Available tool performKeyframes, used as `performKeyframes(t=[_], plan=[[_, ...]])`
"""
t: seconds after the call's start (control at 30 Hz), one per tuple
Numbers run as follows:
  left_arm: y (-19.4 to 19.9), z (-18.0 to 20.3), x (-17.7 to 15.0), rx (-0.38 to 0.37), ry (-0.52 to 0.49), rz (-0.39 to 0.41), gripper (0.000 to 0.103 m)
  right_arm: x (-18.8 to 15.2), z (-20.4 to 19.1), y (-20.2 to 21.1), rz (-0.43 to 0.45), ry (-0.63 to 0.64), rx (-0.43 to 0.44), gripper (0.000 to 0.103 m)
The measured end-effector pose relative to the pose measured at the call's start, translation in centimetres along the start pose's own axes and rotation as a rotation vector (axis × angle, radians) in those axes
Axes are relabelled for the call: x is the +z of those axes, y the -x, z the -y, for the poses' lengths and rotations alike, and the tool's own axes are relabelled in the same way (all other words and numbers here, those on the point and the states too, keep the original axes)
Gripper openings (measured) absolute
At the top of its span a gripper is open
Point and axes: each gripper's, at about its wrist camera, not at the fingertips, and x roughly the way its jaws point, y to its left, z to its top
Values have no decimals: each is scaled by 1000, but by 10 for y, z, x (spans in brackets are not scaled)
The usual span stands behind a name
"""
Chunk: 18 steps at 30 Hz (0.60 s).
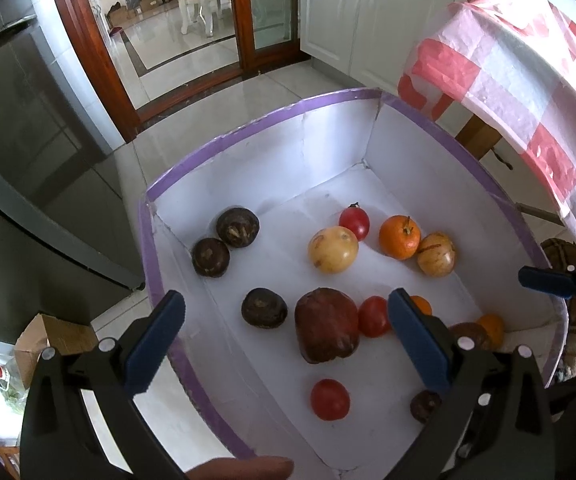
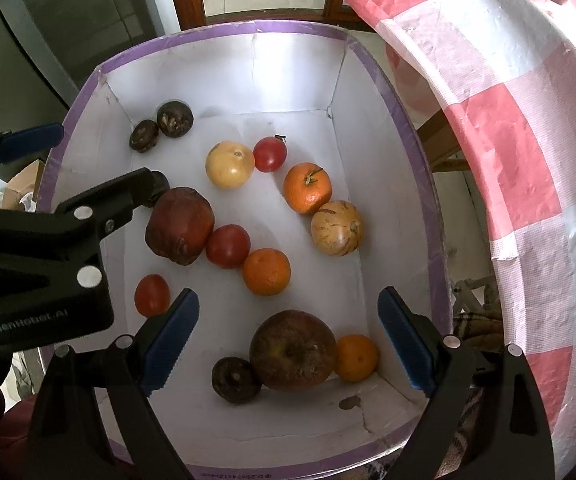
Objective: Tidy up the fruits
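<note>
Both tongs spread wide, empty, above white purple-rimmed cardboard box [image 2: 420, 184]. Right gripper [image 2: 288, 340] nearer: big round brownish-red apple [image 2: 293, 350] directly under its gap, no long axis. Left gripper [image 1: 284, 340] over dark red wrinkled fruit [image 1: 326, 324].

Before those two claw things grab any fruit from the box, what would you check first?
1. Left gripper open and empty: ok.
2. Right gripper open and empty: ok.
3. Brown apple lies between the right fingers' line: ok.
4. Free room around the apple: not ok, a small orange and dark fruit touch it.
5. The two grippers apart: ok.
6. Where sorted fruit goes: cannot tell.
</note>
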Motion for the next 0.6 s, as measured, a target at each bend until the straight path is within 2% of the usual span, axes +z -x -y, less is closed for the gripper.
performKeyframes(t=[0.6], plan=[[-9,-7,1,-26,31,-43,101,-4,0,-2,-12,3,7,88]])
